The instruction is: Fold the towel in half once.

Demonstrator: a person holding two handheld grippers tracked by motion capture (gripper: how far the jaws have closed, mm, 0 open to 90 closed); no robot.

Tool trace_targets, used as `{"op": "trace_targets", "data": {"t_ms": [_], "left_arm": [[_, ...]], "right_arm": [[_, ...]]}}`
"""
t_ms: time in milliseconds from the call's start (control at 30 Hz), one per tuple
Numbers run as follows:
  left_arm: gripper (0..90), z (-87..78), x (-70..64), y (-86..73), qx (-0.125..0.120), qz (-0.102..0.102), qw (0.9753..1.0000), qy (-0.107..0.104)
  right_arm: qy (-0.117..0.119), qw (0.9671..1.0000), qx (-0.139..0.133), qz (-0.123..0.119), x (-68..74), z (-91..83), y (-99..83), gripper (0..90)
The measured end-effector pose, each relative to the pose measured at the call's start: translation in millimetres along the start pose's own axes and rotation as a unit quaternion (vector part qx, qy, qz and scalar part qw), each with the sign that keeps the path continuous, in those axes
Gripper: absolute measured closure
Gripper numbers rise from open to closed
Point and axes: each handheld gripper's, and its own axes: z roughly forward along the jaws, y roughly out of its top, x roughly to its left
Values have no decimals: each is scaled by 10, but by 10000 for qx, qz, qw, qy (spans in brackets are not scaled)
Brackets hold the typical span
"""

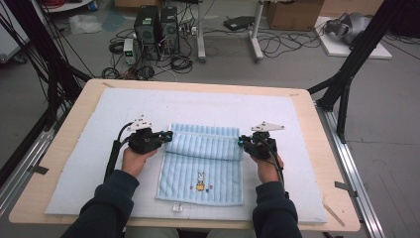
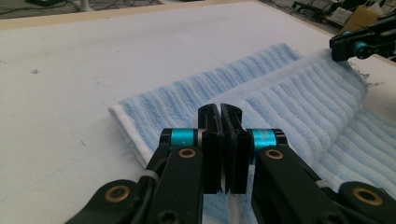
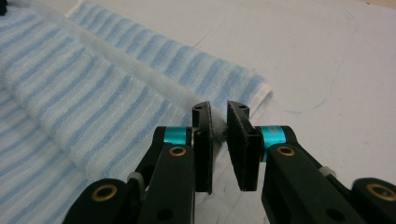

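Observation:
A light blue striped towel (image 1: pixel 200 168) with a small rabbit motif lies on the white foam mat (image 1: pixel 124 104). Its far part is folded over toward me into a raised band. My left gripper (image 1: pixel 168 135) is at the band's left end. In the left gripper view this gripper (image 2: pixel 220 109) is shut on the towel (image 2: pixel 289 102), with a thin white edge between its jaws. My right gripper (image 1: pixel 241 141) is at the band's right end. Its jaws (image 3: pixel 219 109) stand slightly apart, with the fuzzy edge of the towel (image 3: pixel 93 93) pinched between them. The right gripper (image 2: pixel 355 46) also appears far off in the left gripper view.
The mat covers most of a wooden table (image 1: pixel 64 144). Beyond the far edge, the floor holds computer towers (image 1: pixel 156 25), cables and a cardboard box (image 1: pixel 292 15). Black frame posts (image 1: pixel 351 64) stand at both sides of the table.

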Motion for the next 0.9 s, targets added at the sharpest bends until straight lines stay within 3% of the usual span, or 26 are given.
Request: {"op": "trace_targets", "data": {"t_ms": [300, 700, 900], "left_arm": [[864, -207, -175, -139, -83, -82, 9996, -244], [864, -406, -418, -377, 46, 79, 9992, -390], [864, -520, -549, -494, 55, 142, 9991, -404]], "right_arm": [[196, 9996, -188, -54, 160, -239, -174, 806], [431, 9985, -343, -58, 353, -537, -475, 807], [405, 9983, -416, -58, 479, -695, -598, 808]]}}
